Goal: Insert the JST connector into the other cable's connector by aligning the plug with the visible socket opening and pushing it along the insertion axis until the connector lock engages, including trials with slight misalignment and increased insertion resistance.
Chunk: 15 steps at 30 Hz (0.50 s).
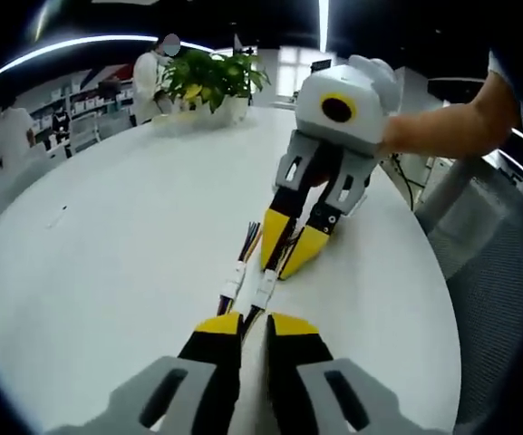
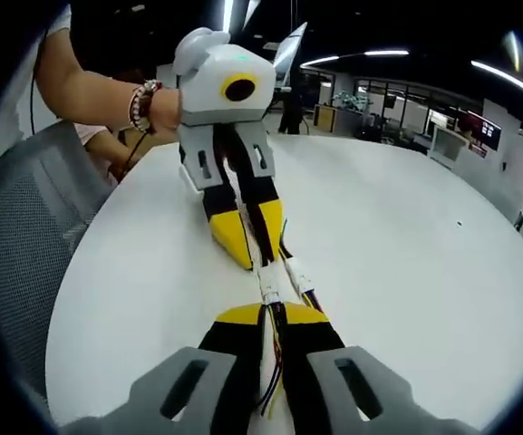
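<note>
Two small white JST connectors lie side by side just above the white table, each trailing thin multicoloured wires. I cannot tell whether they touch or are joined. My left gripper is shut on the wires behind the nearer connector, and it reaches in from the top of the right gripper view. My right gripper is shut on the other wire bundle, with a connector just past its yellow tips and the second connector beside it. It faces the left gripper, tip to tip.
The round white table spreads wide on the left. A potted plant stands at its far edge, with a person in white behind it. A grey mesh chair sits at the table's rim. A person's hands hold both grippers.
</note>
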Each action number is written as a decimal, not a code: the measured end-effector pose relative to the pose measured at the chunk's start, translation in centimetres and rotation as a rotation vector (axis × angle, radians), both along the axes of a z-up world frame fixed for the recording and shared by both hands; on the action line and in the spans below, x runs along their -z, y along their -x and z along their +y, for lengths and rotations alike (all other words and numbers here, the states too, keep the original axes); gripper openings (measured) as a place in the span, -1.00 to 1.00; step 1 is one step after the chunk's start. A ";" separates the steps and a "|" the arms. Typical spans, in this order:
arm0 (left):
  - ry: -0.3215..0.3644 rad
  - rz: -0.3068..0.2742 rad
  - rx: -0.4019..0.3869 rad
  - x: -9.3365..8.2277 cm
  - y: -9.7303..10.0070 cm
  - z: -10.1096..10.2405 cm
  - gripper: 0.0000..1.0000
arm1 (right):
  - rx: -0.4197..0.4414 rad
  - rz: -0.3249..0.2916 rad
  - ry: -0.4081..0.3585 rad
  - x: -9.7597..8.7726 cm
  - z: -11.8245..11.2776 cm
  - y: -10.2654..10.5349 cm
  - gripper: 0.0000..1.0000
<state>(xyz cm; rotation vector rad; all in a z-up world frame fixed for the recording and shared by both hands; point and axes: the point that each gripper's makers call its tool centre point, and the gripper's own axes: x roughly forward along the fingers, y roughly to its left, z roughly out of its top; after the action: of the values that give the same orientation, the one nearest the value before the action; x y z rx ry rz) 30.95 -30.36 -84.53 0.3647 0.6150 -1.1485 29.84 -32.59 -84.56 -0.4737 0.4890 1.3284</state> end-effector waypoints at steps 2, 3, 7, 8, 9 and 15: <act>-0.003 -0.001 -0.001 0.0 0.1 0.0 -0.91 | 0.006 -0.007 0.008 -0.1 -0.1 -0.1 -0.91; -0.006 -0.001 -0.001 0.0 0.1 0.0 -0.91 | 0.011 -0.007 0.006 -0.2 -0.2 -0.1 -0.90; -0.003 0.005 -0.002 -0.2 0.4 0.0 -0.90 | 0.037 -0.001 -0.013 -0.9 -0.6 -0.3 -0.89; 0.000 0.003 -0.001 -0.3 0.5 0.0 -0.91 | 0.044 0.000 -0.020 -1.2 -0.6 -0.3 -0.89; 0.009 0.001 -0.003 -0.6 0.5 -0.1 -0.91 | 0.053 0.005 -0.038 -1.6 -0.7 -0.3 -0.89; 0.066 0.031 -0.039 -2.1 0.7 -0.2 -0.78 | 0.104 0.003 -0.074 -3.4 -1.5 -0.5 -0.82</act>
<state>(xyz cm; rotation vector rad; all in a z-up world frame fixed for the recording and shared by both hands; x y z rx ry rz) 30.23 -30.61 -82.45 0.2781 0.6076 -1.1363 30.38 -34.04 -81.19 -0.3804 0.4597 1.2432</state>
